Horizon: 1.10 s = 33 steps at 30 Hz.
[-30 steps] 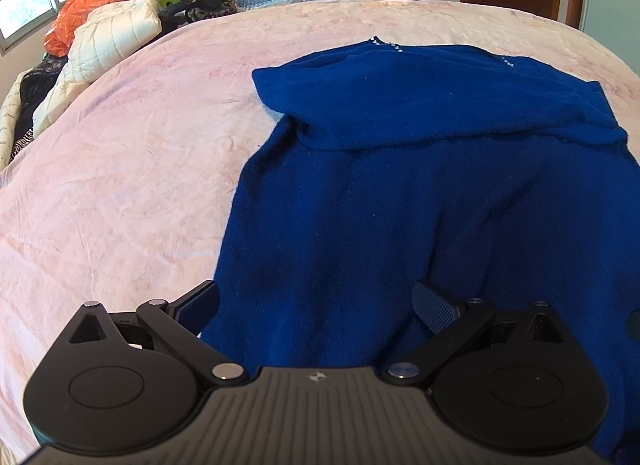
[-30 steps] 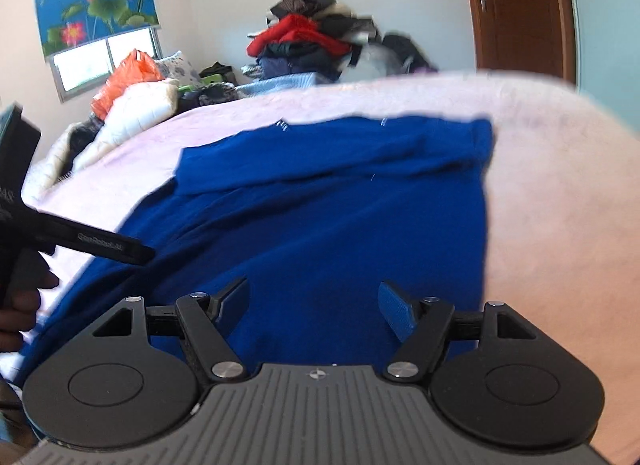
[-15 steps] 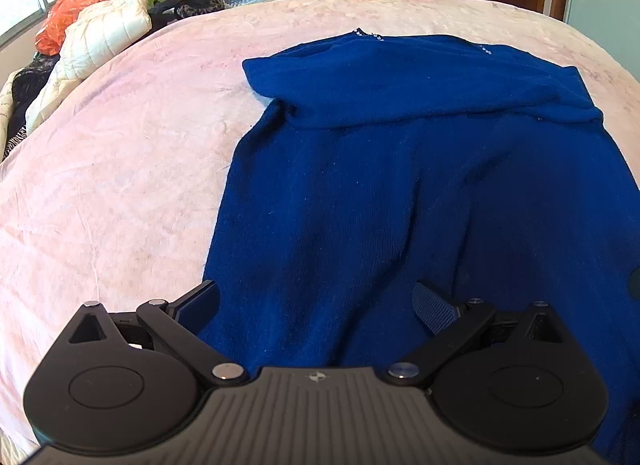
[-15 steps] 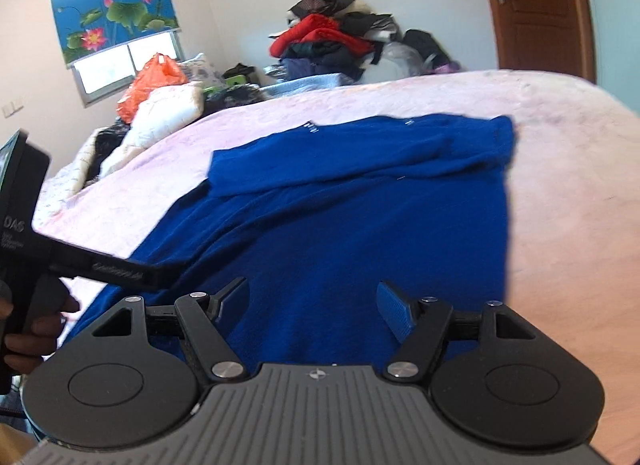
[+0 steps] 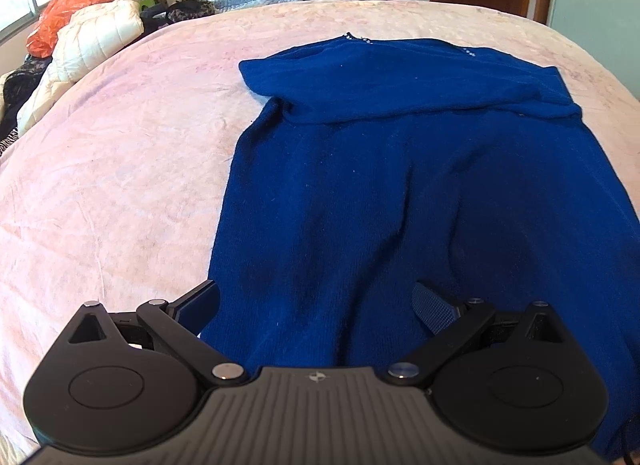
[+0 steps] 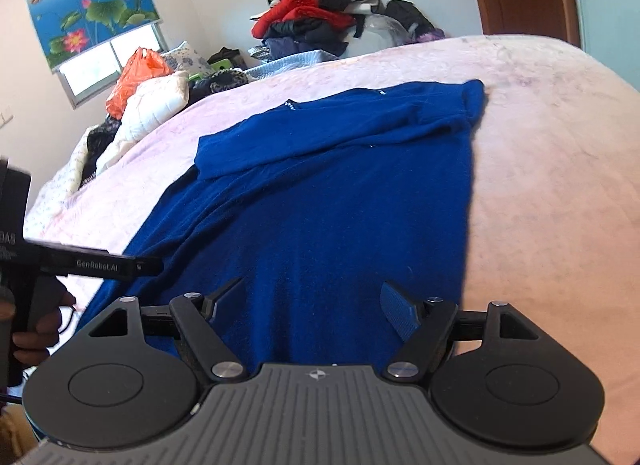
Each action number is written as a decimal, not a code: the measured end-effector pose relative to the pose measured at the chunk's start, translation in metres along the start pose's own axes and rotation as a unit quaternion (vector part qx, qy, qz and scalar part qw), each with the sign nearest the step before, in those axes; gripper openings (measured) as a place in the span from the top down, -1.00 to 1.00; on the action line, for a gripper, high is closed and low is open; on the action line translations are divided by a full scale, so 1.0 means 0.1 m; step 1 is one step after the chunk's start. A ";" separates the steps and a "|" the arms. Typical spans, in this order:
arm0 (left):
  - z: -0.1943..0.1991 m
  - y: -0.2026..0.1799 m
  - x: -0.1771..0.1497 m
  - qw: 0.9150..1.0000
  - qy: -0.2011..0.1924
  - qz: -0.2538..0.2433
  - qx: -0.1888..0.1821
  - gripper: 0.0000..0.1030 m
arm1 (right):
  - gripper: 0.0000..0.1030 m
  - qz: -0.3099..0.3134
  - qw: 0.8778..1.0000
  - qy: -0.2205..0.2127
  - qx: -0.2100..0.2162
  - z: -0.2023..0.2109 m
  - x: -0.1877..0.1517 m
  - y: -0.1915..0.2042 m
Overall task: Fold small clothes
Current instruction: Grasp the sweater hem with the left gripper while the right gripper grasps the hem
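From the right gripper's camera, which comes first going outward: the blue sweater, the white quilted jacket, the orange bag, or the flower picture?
From the right gripper:
1. Blue sweater, directly under and ahead on the bed.
2. White quilted jacket, far left at the bed's edge.
3. Orange bag, just behind the jacket.
4. Flower picture, on the left wall above the window.

The sweater point(image 5: 400, 185) lies on the bed point(image 5: 120, 185), its top folded over; a clothes pile point(image 6: 316, 25) sits behind the bed's far edge.
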State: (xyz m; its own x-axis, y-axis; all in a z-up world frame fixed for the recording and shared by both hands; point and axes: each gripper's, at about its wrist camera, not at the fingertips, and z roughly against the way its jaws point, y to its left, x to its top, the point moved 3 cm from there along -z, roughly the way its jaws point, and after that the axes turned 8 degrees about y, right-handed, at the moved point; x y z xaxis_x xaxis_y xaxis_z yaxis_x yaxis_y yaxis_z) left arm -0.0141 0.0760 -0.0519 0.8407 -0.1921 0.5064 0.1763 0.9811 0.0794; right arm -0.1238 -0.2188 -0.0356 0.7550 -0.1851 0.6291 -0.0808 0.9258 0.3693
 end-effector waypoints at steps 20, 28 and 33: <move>0.06 1.02 -0.50 0.984 0.035 0.104 -0.142 -1.00 | -0.72 -0.032 0.996 0.078 0.041 0.31 -0.42 -0.36; 0.11 0.93 -0.58 0.970 0.051 0.061 -0.231 -0.98 | -0.69 -0.016 0.992 0.101 0.078 0.37 -0.50 -0.33; 0.15 0.69 -0.62 0.970 0.044 0.019 -0.239 -0.84 | -0.61 -0.006 0.987 0.106 0.122 0.27 -0.51 -0.16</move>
State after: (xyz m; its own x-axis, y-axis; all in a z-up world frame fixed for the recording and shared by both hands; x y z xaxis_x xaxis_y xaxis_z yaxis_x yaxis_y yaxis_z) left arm -0.0616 0.1555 -0.0650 0.8880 -0.1781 0.4241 0.3442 0.8688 -0.3560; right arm -0.1782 -0.2326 -0.0551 0.8741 -0.0974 0.4760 -0.2064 0.8125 0.5452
